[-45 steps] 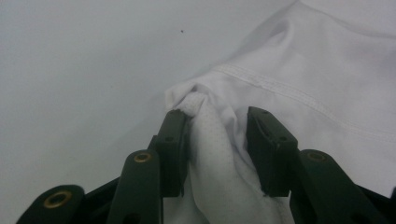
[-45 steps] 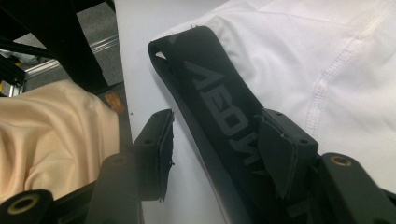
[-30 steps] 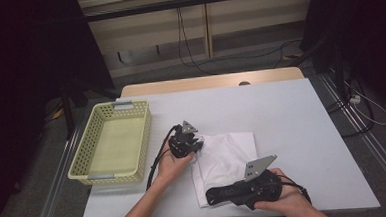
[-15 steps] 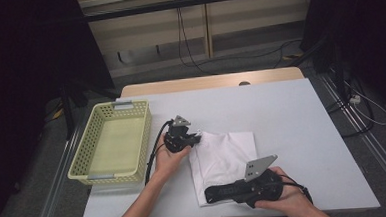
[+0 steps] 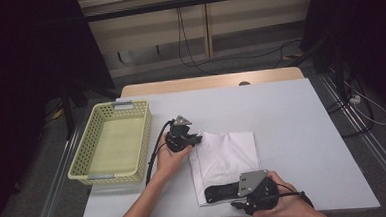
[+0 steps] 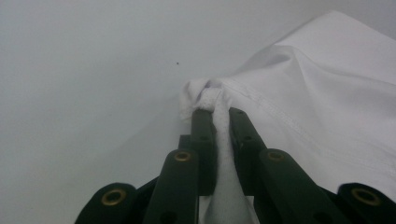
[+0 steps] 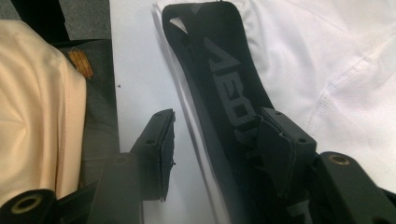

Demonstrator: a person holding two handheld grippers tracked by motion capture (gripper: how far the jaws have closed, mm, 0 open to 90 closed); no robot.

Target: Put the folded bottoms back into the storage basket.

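A white folded garment (image 5: 231, 154) with a black waistband (image 5: 216, 192) lies on the white table (image 5: 286, 113) near its front edge. My left gripper (image 5: 199, 137) is at the garment's far left corner and is shut on a bunched bit of the white fabric (image 6: 327, 88), with the left gripper (image 6: 219, 114) holding the cloth just off the tabletop. My right gripper (image 5: 231, 193) stands open at the near edge. In the right gripper view, the right gripper (image 7: 219, 121) has one jaw on either side of the black waistband (image 7: 219, 51), with the white fabric (image 7: 336, 56) beyond it.
A pale yellow perforated basket (image 5: 83, 154) sits on the table's left side, a hand's width from the left gripper. The table's front edge and the person's light clothing (image 7: 37, 116) are close beside the right gripper. Bare tabletop stretches to the right and far side.
My left gripper has shifted slightly left and away, drawing the garment's far left corner out with it. The right gripper has stayed over the waistband.
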